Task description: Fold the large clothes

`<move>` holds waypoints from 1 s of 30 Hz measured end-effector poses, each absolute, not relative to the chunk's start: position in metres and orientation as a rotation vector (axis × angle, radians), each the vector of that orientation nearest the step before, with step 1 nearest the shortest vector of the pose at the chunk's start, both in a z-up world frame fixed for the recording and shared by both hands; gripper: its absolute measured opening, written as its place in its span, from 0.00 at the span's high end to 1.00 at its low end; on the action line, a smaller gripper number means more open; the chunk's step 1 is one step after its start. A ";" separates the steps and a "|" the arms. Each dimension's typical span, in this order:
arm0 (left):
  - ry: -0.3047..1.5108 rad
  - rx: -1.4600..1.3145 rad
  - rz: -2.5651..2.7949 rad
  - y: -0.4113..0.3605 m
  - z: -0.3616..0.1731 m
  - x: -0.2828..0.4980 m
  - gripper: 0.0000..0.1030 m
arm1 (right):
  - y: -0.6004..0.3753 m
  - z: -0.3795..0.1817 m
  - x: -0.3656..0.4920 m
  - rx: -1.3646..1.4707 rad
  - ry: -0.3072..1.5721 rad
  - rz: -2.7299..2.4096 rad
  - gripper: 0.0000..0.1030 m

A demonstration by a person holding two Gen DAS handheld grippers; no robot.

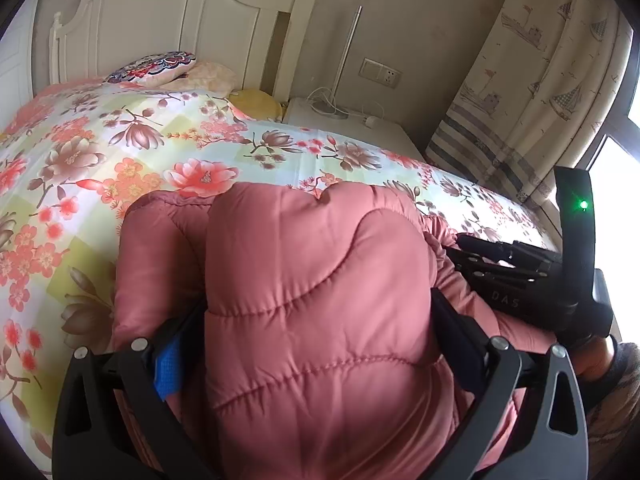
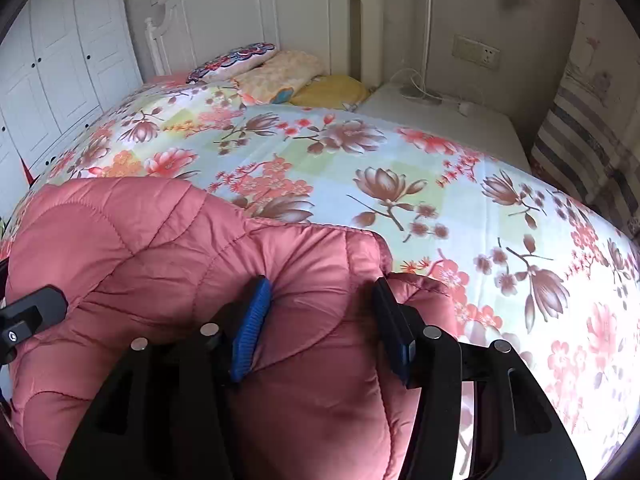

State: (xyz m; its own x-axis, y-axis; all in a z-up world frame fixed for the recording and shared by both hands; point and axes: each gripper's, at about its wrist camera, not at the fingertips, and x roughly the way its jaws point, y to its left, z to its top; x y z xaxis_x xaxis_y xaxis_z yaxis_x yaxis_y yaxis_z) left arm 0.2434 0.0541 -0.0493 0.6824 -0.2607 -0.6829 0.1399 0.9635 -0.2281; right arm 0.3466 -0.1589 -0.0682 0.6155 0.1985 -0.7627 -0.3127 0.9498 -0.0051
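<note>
Right wrist view: both grippers, right gripper and left gripper, clamp the pink quilted jacket bunched atop the floral bedspread, ready to fold.

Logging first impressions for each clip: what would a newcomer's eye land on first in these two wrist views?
The puffy pink quilted coat fills the foreground of both views, bunched on the near part of the bed. Each gripper has its jaws pressed into a thick fold of it: the left gripper and the right gripper. Behind it spreads the bright floral bedspread, running back to a white headboard.
</note>
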 end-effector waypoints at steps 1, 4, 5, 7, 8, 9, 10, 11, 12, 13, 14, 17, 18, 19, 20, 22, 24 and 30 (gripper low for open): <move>0.805 -0.144 -0.218 0.054 -0.047 0.242 0.02 | -0.155 -0.065 0.345 -0.182 0.856 0.283 0.49; 0.765 -0.147 -0.151 0.062 -0.033 0.222 0.02 | -0.145 -0.047 0.339 -0.297 0.835 0.228 0.49; 0.733 -0.150 -0.125 0.068 -0.030 0.210 0.02 | -0.144 -0.038 0.336 -0.307 0.817 0.224 0.49; 0.695 -0.154 -0.094 0.078 -0.031 0.193 0.02 | -0.141 -0.015 0.326 -0.262 0.765 0.273 0.49; 0.684 -0.165 -0.080 0.084 -0.034 0.186 0.02 | -0.138 -0.007 0.323 -0.235 0.753 0.305 0.49; 0.682 -0.188 -0.082 0.089 -0.040 0.182 0.02 | -0.132 0.000 0.321 -0.217 0.745 0.339 0.49; 0.685 -0.208 -0.091 0.093 -0.043 0.182 0.02 | -0.121 0.006 0.320 -0.216 0.739 0.379 0.49; 0.693 -0.239 -0.103 0.097 -0.049 0.182 0.02 | -0.108 0.008 0.321 -0.228 0.740 0.412 0.49; 0.694 -0.259 -0.107 0.099 -0.052 0.182 0.02 | -0.093 0.007 0.322 -0.249 0.750 0.445 0.49; 0.688 -0.259 -0.105 0.099 -0.052 0.182 0.02 | -0.080 0.004 0.323 -0.279 0.764 0.464 0.49; 0.674 -0.234 -0.093 0.096 -0.052 0.181 0.02 | -0.066 -0.002 0.325 -0.330 0.786 0.472 0.49; 0.679 -0.153 -0.060 0.086 -0.057 0.182 0.02 | -0.031 -0.043 0.332 -0.539 0.883 0.423 0.48; 0.691 -0.140 -0.051 0.085 -0.060 0.184 0.02 | -0.028 -0.051 0.335 -0.562 0.887 0.409 0.47; 0.708 -0.149 -0.051 0.087 -0.063 0.187 0.02 | -0.028 -0.055 0.338 -0.550 0.896 0.399 0.47; 0.715 -0.166 -0.058 0.090 -0.065 0.189 0.02 | -0.030 -0.056 0.340 -0.540 0.903 0.397 0.46; 0.729 -0.198 -0.080 0.094 -0.067 0.191 0.02 | -0.034 -0.054 0.340 -0.516 0.909 0.402 0.44; 0.738 -0.196 -0.085 0.094 -0.067 0.193 0.02 | -0.038 -0.052 0.339 -0.486 0.904 0.407 0.43; 0.751 -0.148 -0.088 0.090 -0.062 0.190 0.02 | -0.087 0.000 0.302 -0.256 0.784 0.432 0.37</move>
